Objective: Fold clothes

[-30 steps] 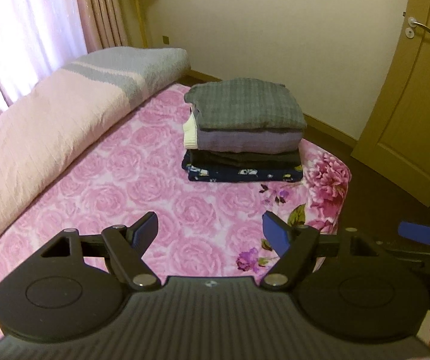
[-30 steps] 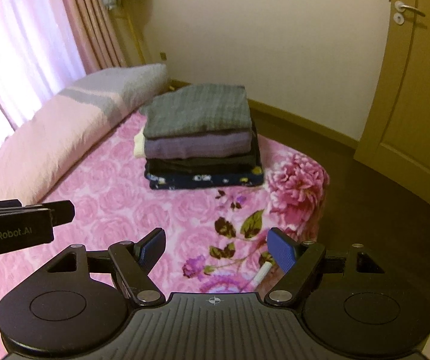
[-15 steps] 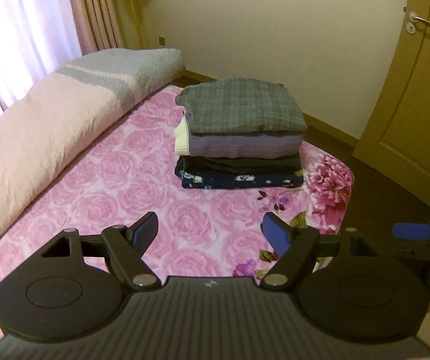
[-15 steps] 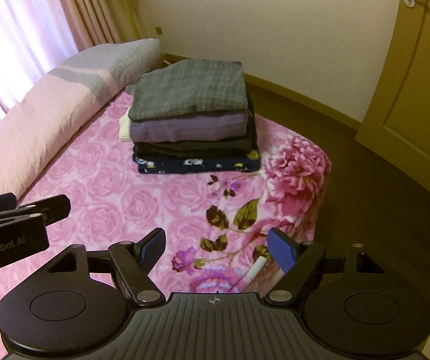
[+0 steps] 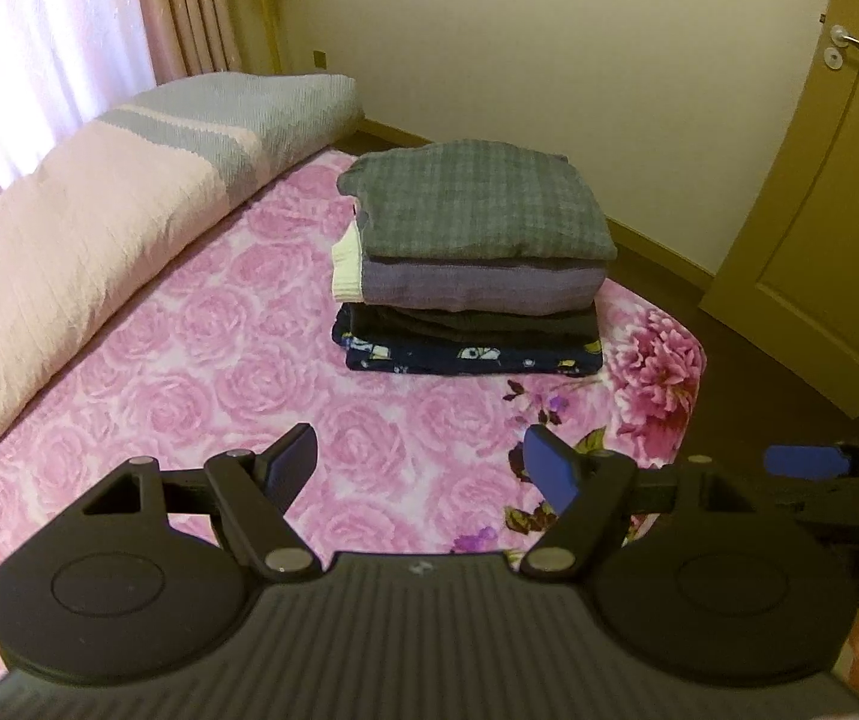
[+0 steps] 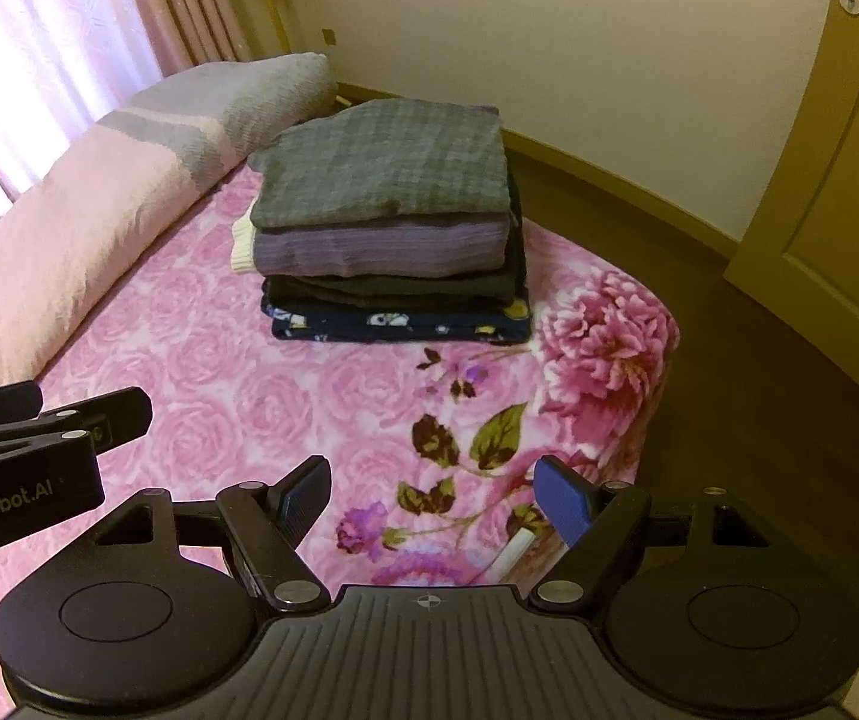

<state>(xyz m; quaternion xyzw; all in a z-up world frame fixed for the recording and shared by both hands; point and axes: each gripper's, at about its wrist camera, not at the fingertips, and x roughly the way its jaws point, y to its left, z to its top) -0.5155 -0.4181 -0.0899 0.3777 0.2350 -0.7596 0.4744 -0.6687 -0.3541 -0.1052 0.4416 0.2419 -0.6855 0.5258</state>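
A stack of folded clothes [image 5: 477,264] [image 6: 390,240] rests near the far end of the bed: a grey checked piece on top, a mauve one, a dark one and a navy patterned one at the bottom. My left gripper [image 5: 420,465] hovers open over the pink rose blanket [image 5: 201,372], short of the stack, with nothing between its fingers. My right gripper [image 6: 432,495] is open too, empty, above the flowered bed corner. Each gripper shows at the edge of the other's view.
A rolled pink and grey quilt [image 5: 99,222] lies along the bed's left side by the curtains [image 5: 189,6]. Dark floor [image 6: 759,390] and a wooden door [image 5: 837,210] are to the right. A small white stick-like object [image 6: 516,552] lies at the bed's near edge.
Both grippers have moved nearer the stack and sunk a little; the clothes appear larger and the views tilt lower. Both sets of jaws stay as wide as before.
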